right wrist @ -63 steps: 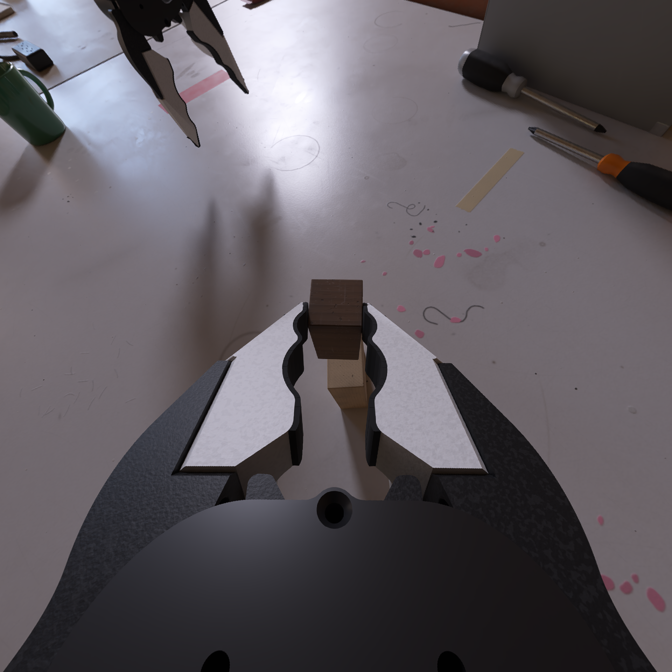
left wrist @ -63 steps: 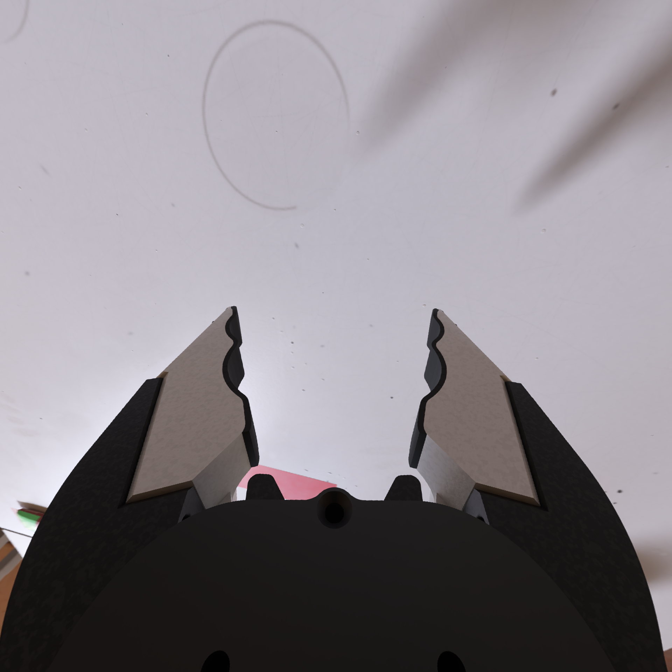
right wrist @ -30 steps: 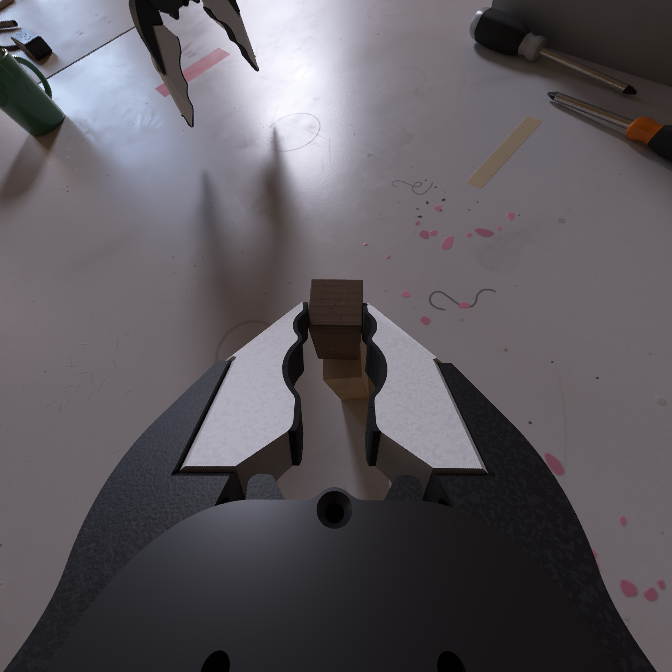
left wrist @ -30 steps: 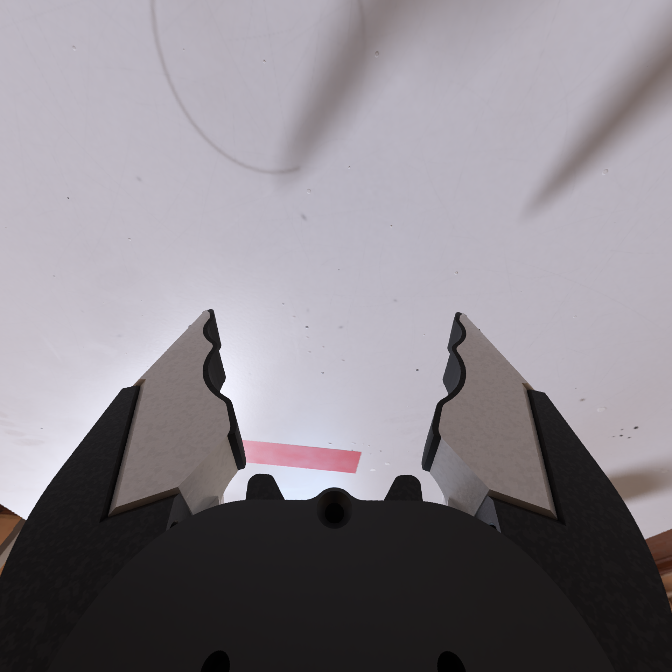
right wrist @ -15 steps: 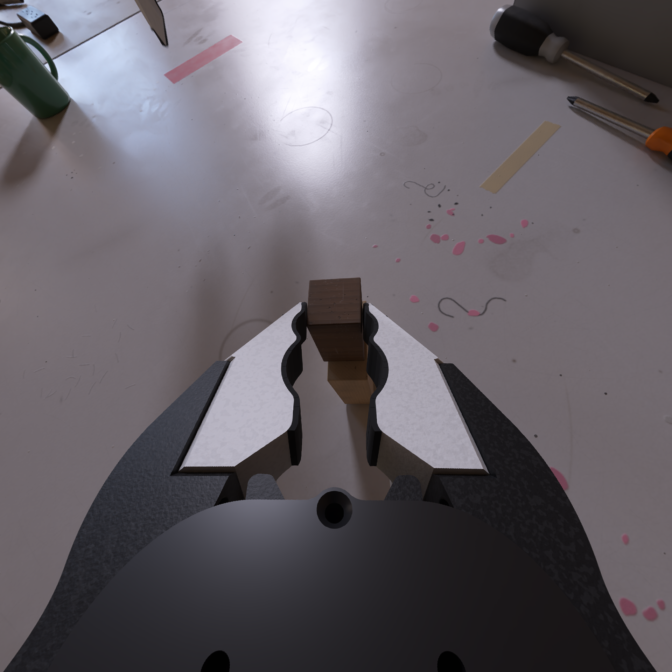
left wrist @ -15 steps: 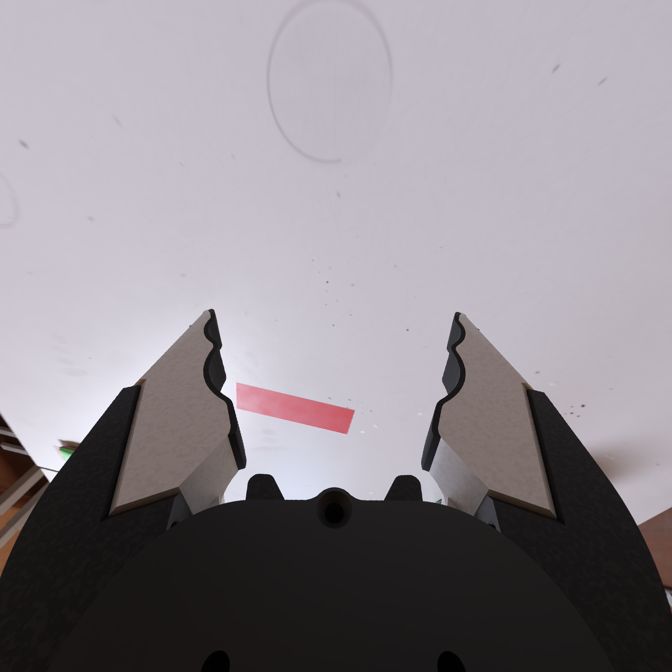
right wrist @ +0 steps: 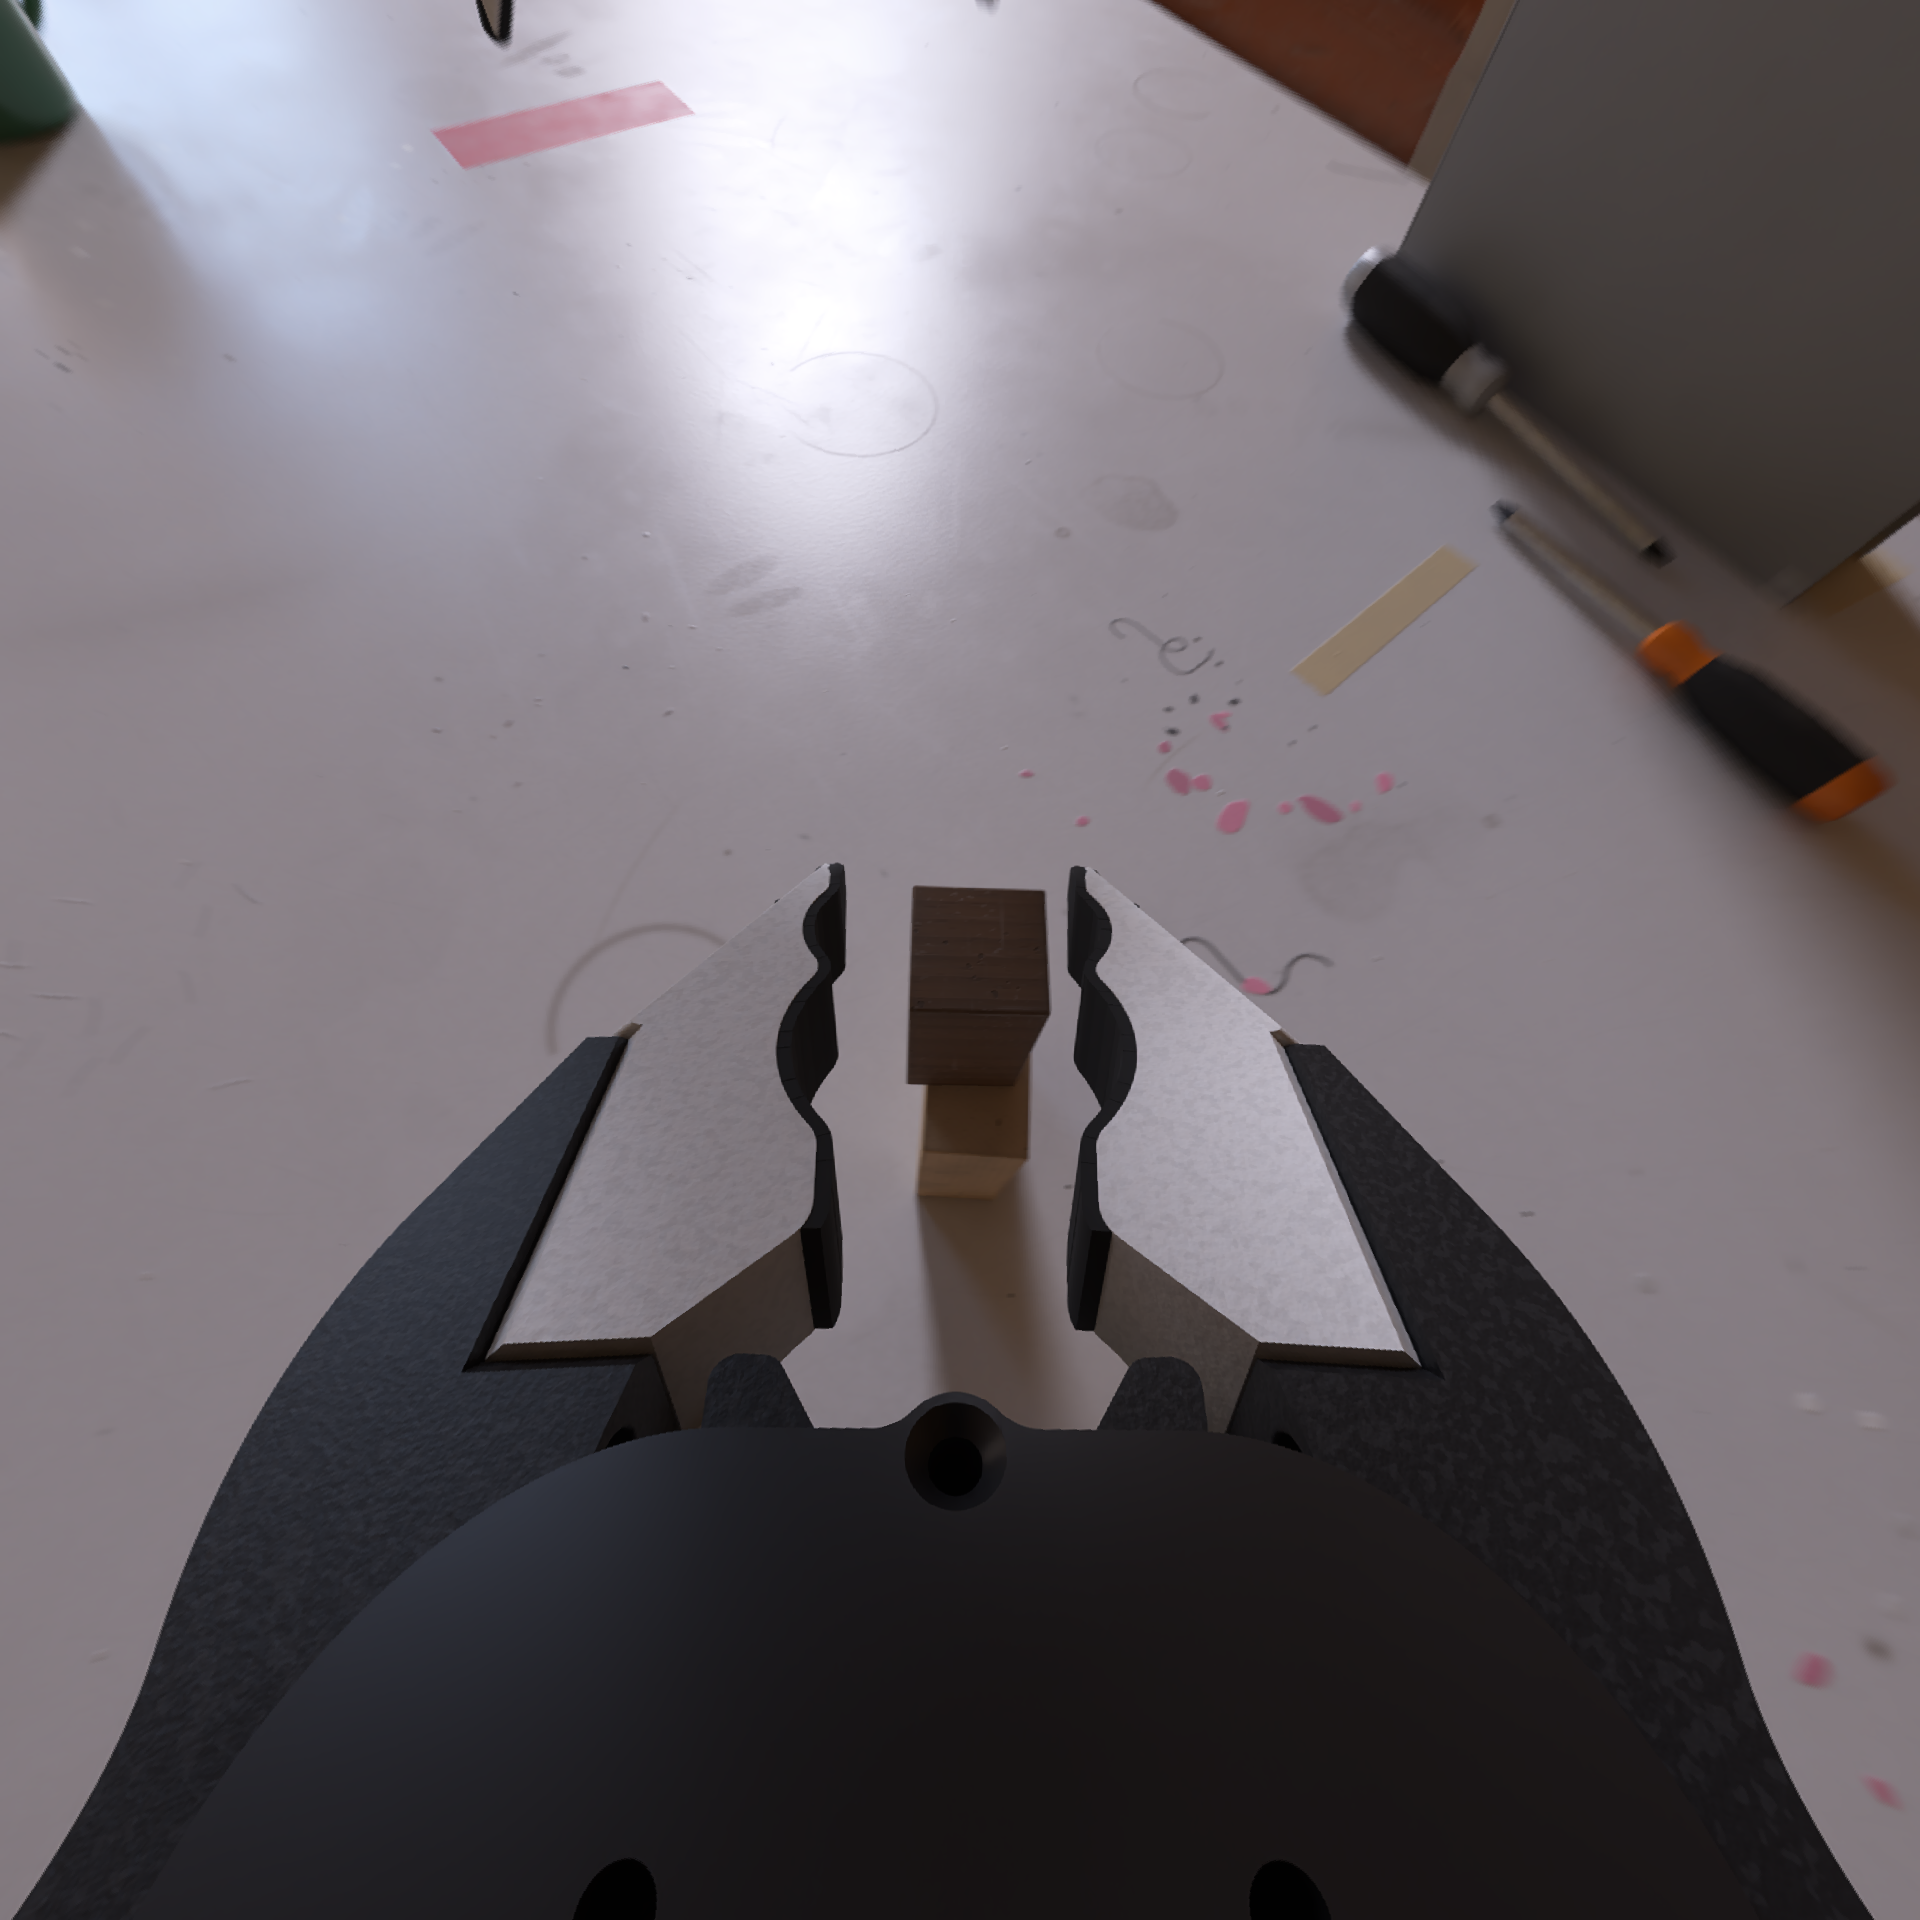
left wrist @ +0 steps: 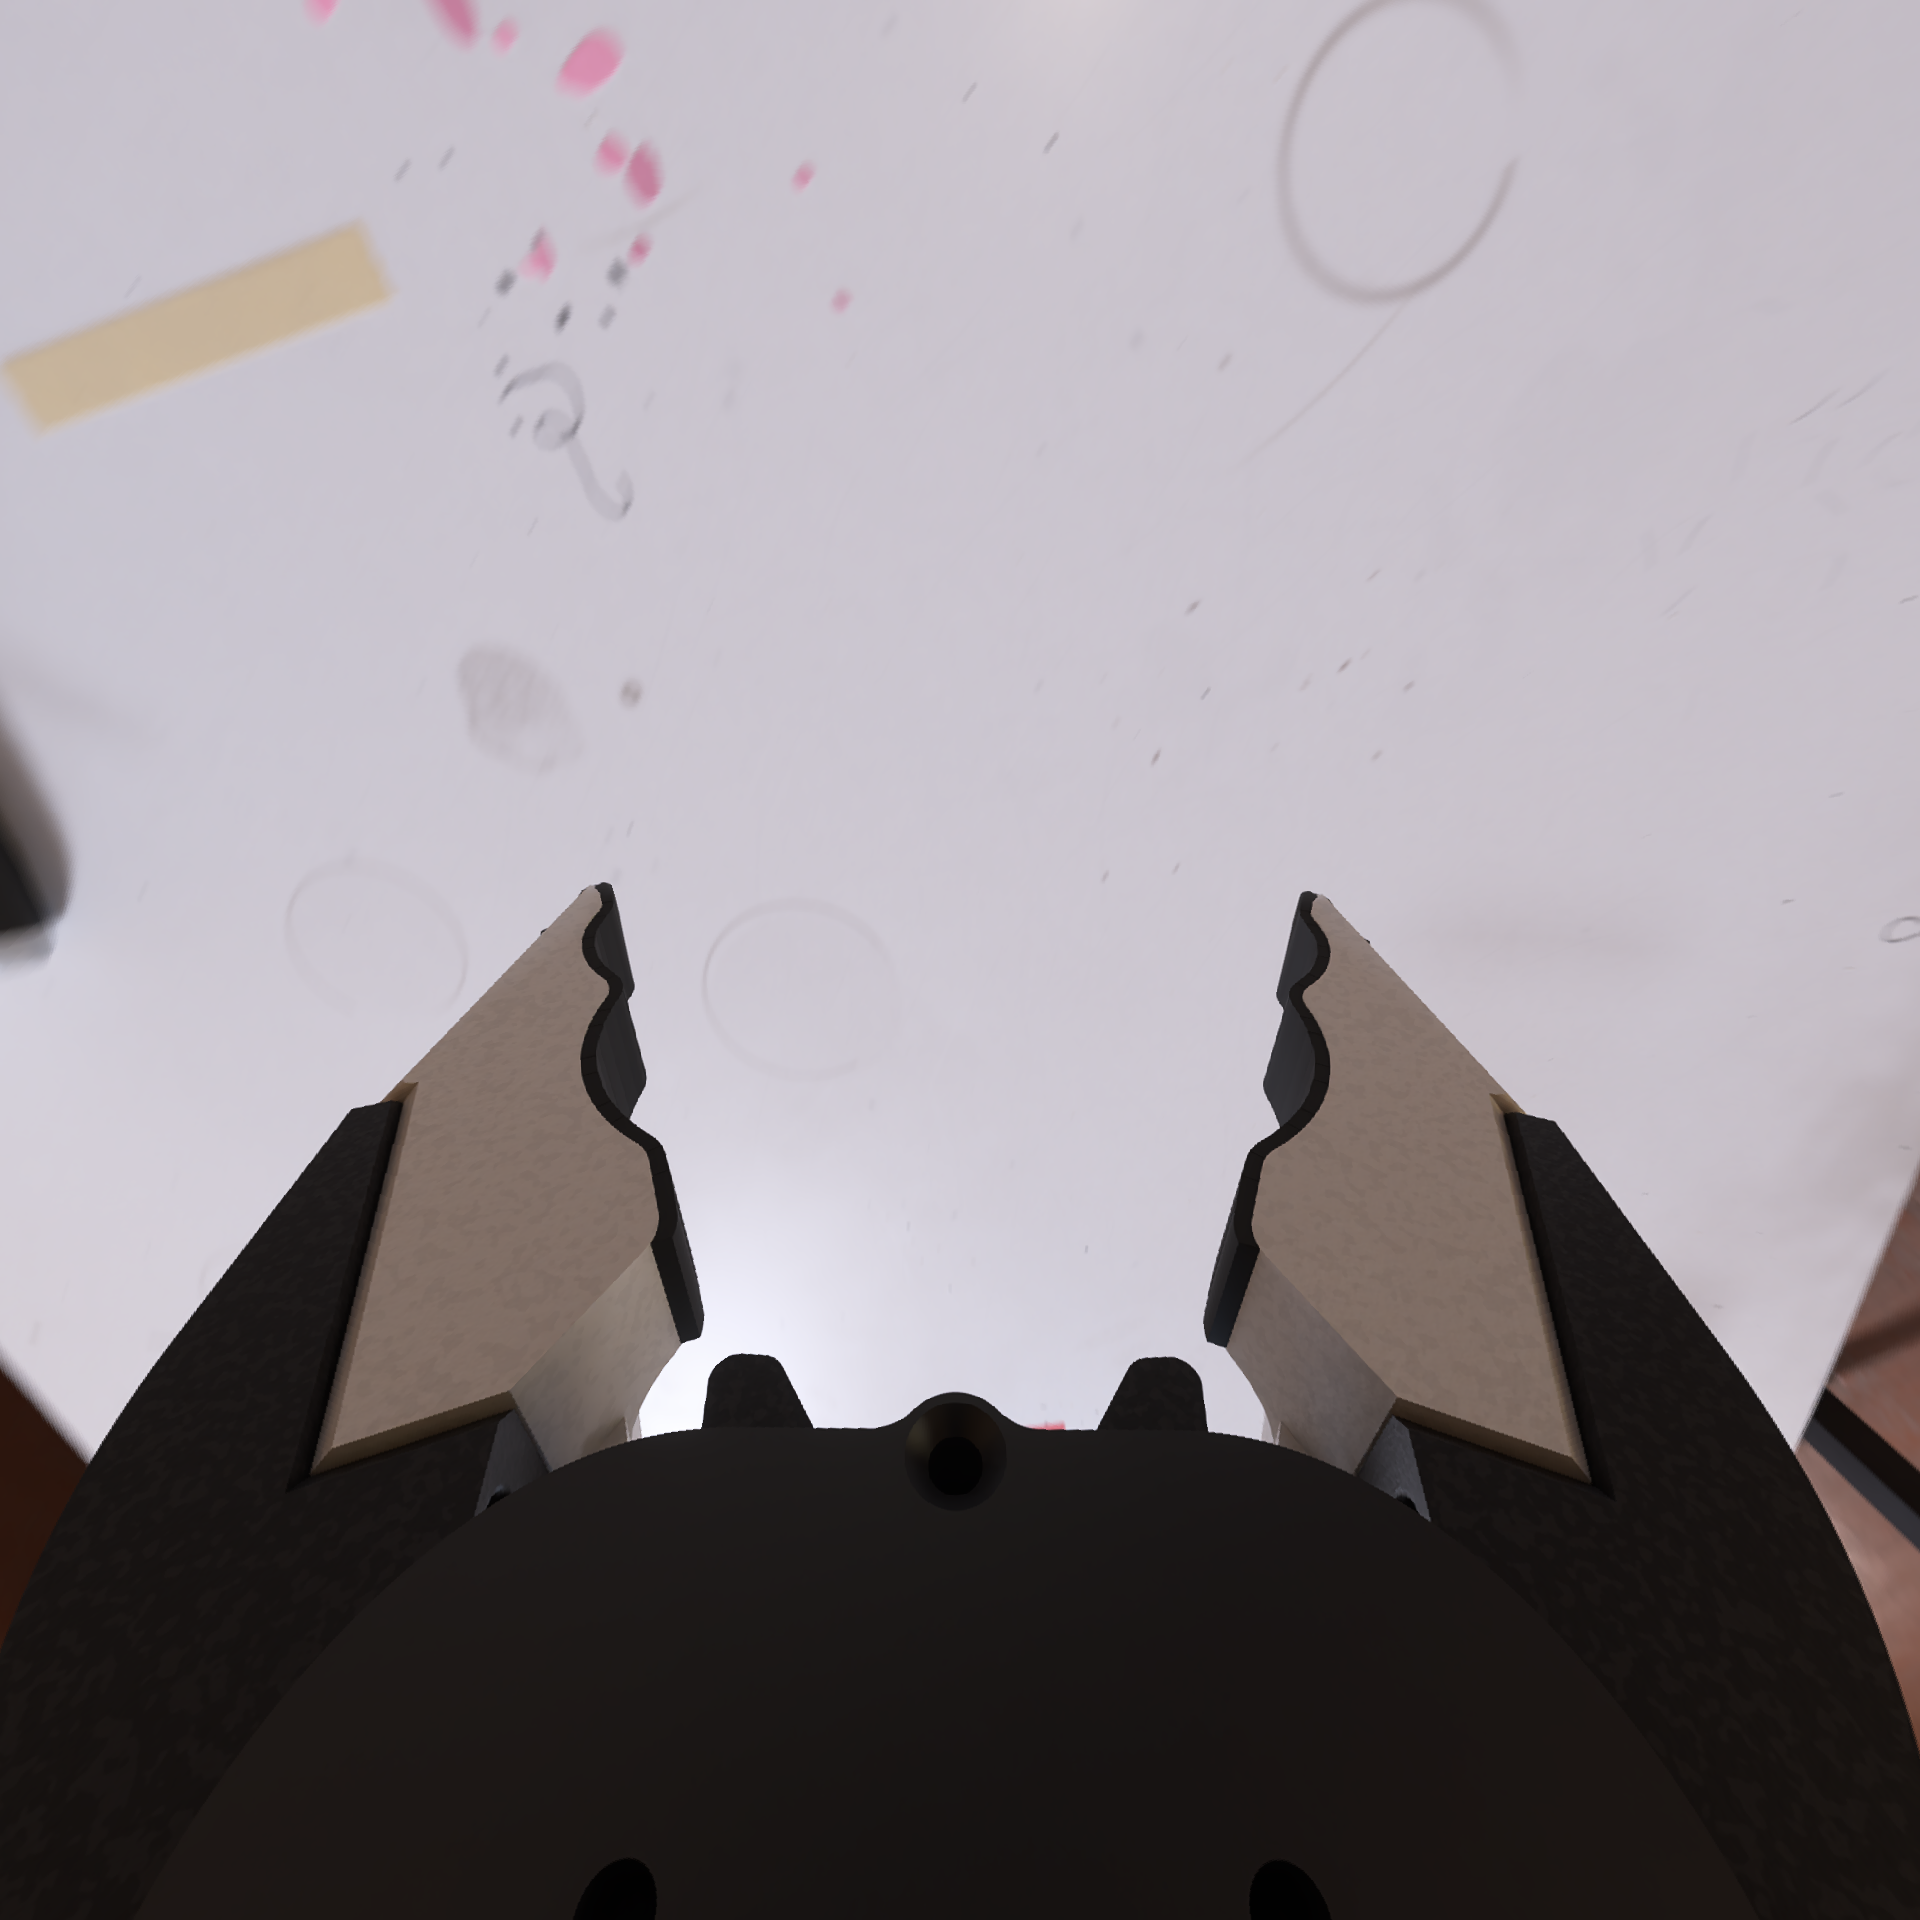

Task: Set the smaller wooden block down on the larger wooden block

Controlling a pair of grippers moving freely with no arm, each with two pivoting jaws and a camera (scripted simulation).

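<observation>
In the right wrist view a dark brown wooden block (right wrist: 977,971) stands on top of a pale wooden block (right wrist: 969,1148), which rests on the white table (right wrist: 416,623). My right gripper (right wrist: 956,873) is open. Its fingers stand on either side of the dark block, with a clear gap on each side. My left gripper (left wrist: 953,896) is open and empty above bare table (left wrist: 1039,623). No block shows in the left wrist view.
Two screwdrivers lie at the right, one black-handled (right wrist: 1408,301) and one orange and black (right wrist: 1756,717), beside a grey box (right wrist: 1704,260). A green mug (right wrist: 21,73) is at the far left. Pink tape (right wrist: 561,123), beige tape (right wrist: 1382,620) and pink paint spots mark the table.
My right gripper has opened and let go of the dark block, which stays on the pale block. My left gripper has swung away and out of the right wrist view.
</observation>
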